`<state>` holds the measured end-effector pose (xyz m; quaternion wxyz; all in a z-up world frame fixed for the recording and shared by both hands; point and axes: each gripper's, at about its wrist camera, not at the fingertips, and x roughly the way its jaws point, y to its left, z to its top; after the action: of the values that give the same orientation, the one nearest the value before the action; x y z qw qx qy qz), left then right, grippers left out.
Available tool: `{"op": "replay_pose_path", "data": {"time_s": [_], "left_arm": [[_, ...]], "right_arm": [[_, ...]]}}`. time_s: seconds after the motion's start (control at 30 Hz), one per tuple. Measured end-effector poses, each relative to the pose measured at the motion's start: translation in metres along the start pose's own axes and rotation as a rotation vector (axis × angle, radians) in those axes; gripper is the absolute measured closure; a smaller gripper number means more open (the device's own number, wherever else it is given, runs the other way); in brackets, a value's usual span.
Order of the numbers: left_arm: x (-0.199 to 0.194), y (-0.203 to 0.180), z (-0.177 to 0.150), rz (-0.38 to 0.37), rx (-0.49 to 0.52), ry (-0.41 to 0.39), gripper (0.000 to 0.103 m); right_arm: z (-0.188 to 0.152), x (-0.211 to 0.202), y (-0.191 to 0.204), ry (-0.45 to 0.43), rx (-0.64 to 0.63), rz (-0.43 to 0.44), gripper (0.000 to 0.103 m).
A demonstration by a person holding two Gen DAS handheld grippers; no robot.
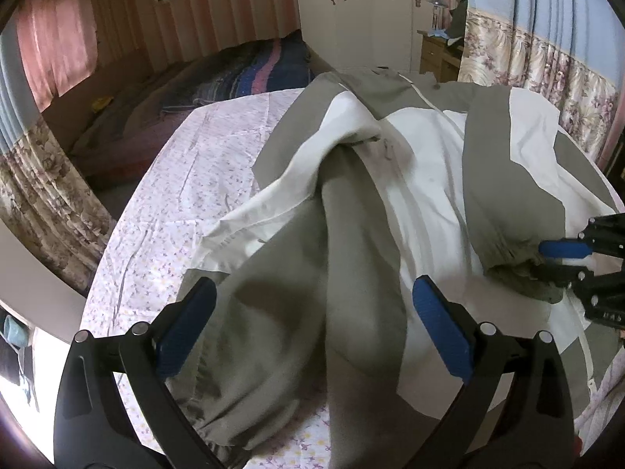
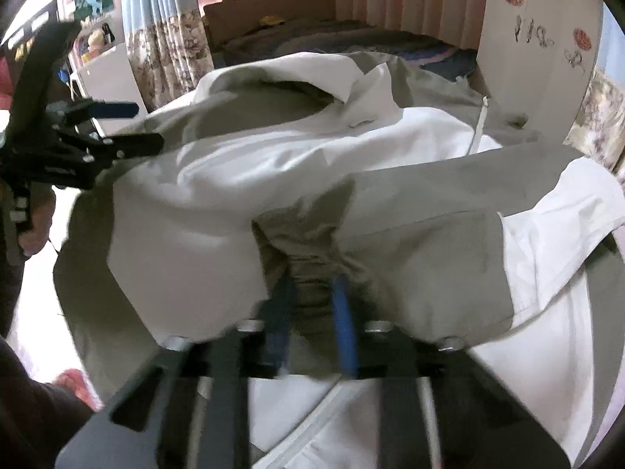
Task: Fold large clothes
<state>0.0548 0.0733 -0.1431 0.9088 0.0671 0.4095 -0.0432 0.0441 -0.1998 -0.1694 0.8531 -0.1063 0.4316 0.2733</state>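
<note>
A large grey and white jacket [image 1: 425, 164] lies spread on a floral sheet [image 1: 187, 179]. My left gripper [image 1: 312, 308] is open, its blue pads wide apart above a grey sleeve [image 1: 297, 312]. My right gripper [image 2: 312, 297] is shut on the gathered cuff [image 2: 308, 250] of the other grey sleeve [image 2: 422, 219]. The right gripper also shows in the left wrist view [image 1: 554, 258], at the right edge, clamped on that cuff [image 1: 515, 269]. The left gripper shows in the right wrist view [image 2: 144, 125], open, at the jacket's left side.
A bed with a striped blanket [image 1: 250, 74] lies beyond the sheet. Floral curtains [image 1: 547, 74] hang at the right and a white wardrobe [image 1: 363, 11] stands at the back. A wooden nightstand [image 1: 437, 51] is beside the wardrobe.
</note>
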Motion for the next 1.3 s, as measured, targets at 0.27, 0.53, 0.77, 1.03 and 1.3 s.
{"op": "replay_pose_path", "data": {"time_s": [0.27,0.53,0.77,1.03,1.3], "left_arm": [[-0.003,0.007,0.002,0.025,0.000,-0.005,0.003],[-0.001,0.009,0.009,0.034,0.024,-0.021,0.005],[-0.012,0.022,0.016,0.051,0.040,-0.048,0.005],[-0.011,0.046,0.027,0.061,0.003,-0.042,0.004],[-0.002,0.034,0.024,0.037,0.024,-0.030,0.004]], "right_arm": [[0.010,-0.019,-0.007,-0.068,0.037,-0.063,0.098],[0.032,-0.046,-0.052,-0.167,0.154,-0.100,0.099],[0.061,-0.050,-0.062,-0.239,0.225,-0.024,0.100],[0.101,-0.052,-0.050,-0.266,0.179,-0.034,0.101],[0.053,0.001,-0.029,-0.029,0.137,0.076,0.097]]}}
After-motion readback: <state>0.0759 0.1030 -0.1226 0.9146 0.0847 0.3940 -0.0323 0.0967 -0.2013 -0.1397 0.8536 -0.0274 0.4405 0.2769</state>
